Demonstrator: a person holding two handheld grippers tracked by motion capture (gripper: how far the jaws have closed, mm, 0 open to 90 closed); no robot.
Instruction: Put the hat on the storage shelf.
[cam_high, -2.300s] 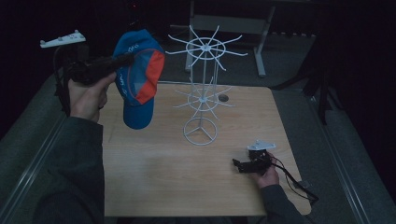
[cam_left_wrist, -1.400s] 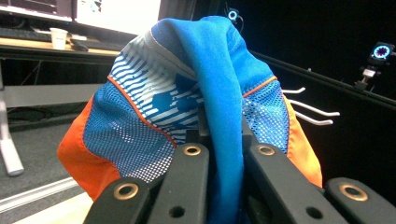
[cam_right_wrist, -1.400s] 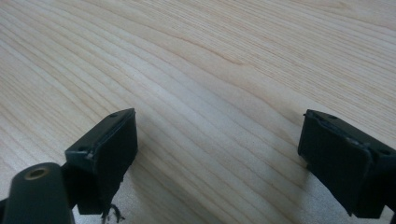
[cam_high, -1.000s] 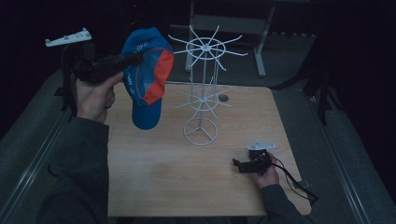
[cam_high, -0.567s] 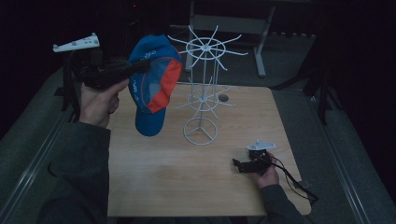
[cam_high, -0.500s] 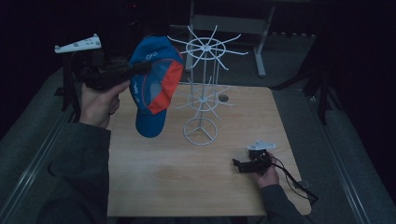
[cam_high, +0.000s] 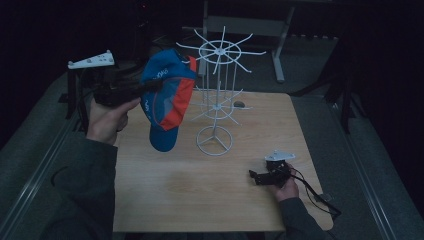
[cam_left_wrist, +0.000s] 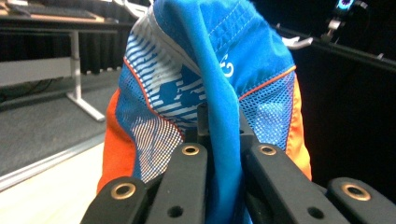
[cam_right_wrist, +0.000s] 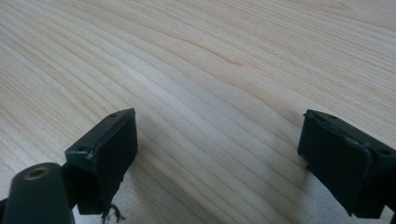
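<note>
Left gripper clamped tight on blue-orange cap, holding it in air just beside white wire rack, above tabletop. Right gripper rests low on tabletop near front right, jaws spread wide, nothing between them.

The room is dim, its far side almost black. A light wooden table with pale, fine grain stands in the middle on grey carpeted floor. Raised grey strips run along the floor on the left and the right of the table. Behind the table, at the far side, stands a grey desk on a slanted metal leg. A dark stand rises at the right, near the table's far corner.
</note>
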